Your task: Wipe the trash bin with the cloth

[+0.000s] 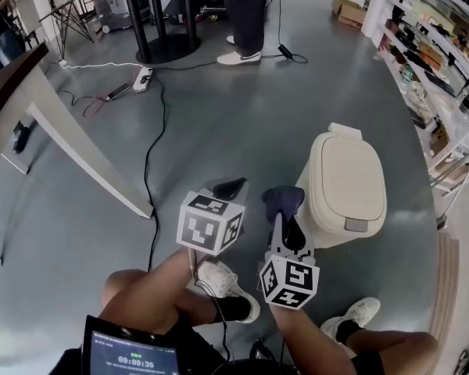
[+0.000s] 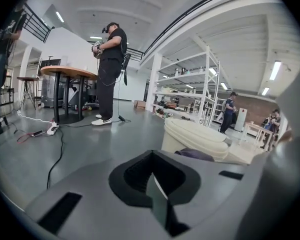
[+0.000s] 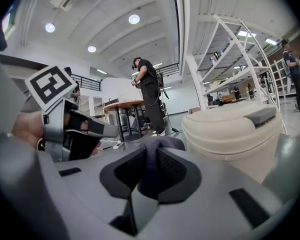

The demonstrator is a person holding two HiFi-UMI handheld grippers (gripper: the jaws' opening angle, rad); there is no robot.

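A cream trash bin (image 1: 348, 190) with its lid down stands on the grey floor right of centre; it also shows as the bin (image 2: 195, 136) and the bin (image 3: 230, 134). My right gripper (image 1: 285, 213) is shut on a dark purple cloth (image 1: 284, 200), which is bunched at the bin's left side. In the right gripper view the cloth (image 3: 157, 149) sticks up between the pads of the right gripper (image 3: 151, 169). My left gripper (image 1: 230, 187) hangs just left of the cloth, shut with nothing in it. Its pads meet in the left gripper (image 2: 151, 171) view, with the cloth (image 2: 195, 154) beyond.
A black cable (image 1: 151, 155) runs across the floor to a power strip (image 1: 142, 78). A slanted table leg (image 1: 78, 151) stands at the left, and a round table base (image 1: 168, 49) and a standing person (image 1: 242, 14) at the back. Shelves (image 1: 438, 61) line the right. My shoes (image 1: 223, 283) are below.
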